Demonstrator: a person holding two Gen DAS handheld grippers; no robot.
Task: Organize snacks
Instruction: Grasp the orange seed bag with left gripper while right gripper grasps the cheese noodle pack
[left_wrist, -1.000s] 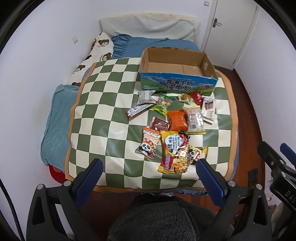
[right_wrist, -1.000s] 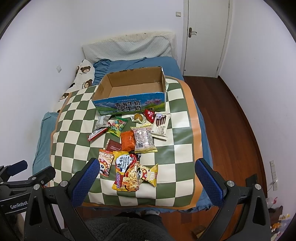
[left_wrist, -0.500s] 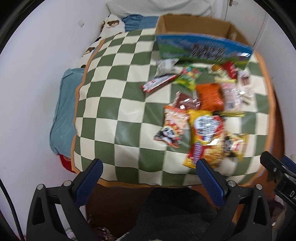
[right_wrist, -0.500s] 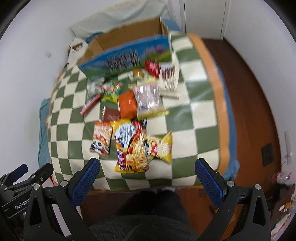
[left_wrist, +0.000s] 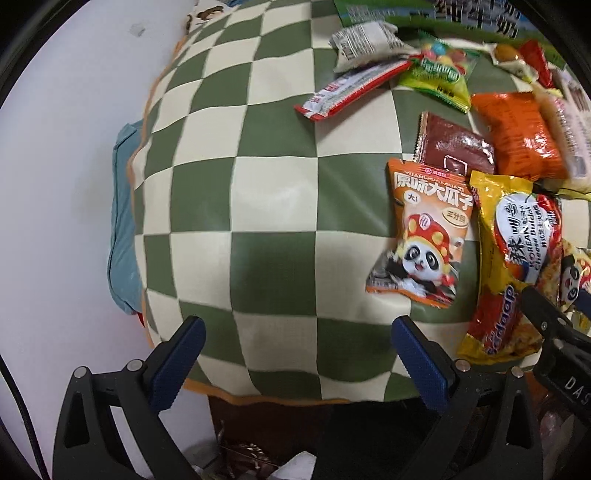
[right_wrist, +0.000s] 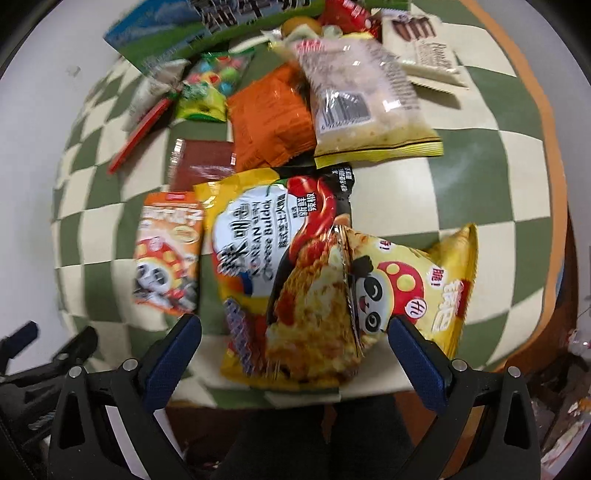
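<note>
Jaws: I have both pairs spread wide and empty. My right gripper (right_wrist: 293, 336) hangs low over the near end of the noodle packet (right_wrist: 273, 273); my left gripper (left_wrist: 295, 338) sits over bare checkered cloth (left_wrist: 229, 192), off to the left of that packet.

Noodle packet: large, yellow, lying flat at the near end of the snack pile, and my likely first pick.

On the packet: a yellow panda crisp bag (right_wrist: 410, 291) overlaps its right edge.

Left of the packet: an orange panda seed pouch (left_wrist: 424, 236) lies just beside it, edges about touching.

Beyond the packet: a dark red sachet (left_wrist: 452, 146), an orange bag (left_wrist: 517, 136) and a clear-fronted bag with yellow trim (right_wrist: 365, 99), all crowded together; further still a green candy bag (left_wrist: 439, 75), a long red-and-white bar (left_wrist: 351, 90) and a grey-white wrapper (left_wrist: 365, 42).

Farthest from the packet: the printed milk carton box (right_wrist: 207, 33), only its front wall in view, where I judge the snacks belong.

Risk: closing on the packet could catch the crisp bag too, because it overlaps.

Risk: slick film may slide out of the jaws, or drag the seed pouch along.

Risk: the right view is smeared, so my aim is uncertain.
</note>
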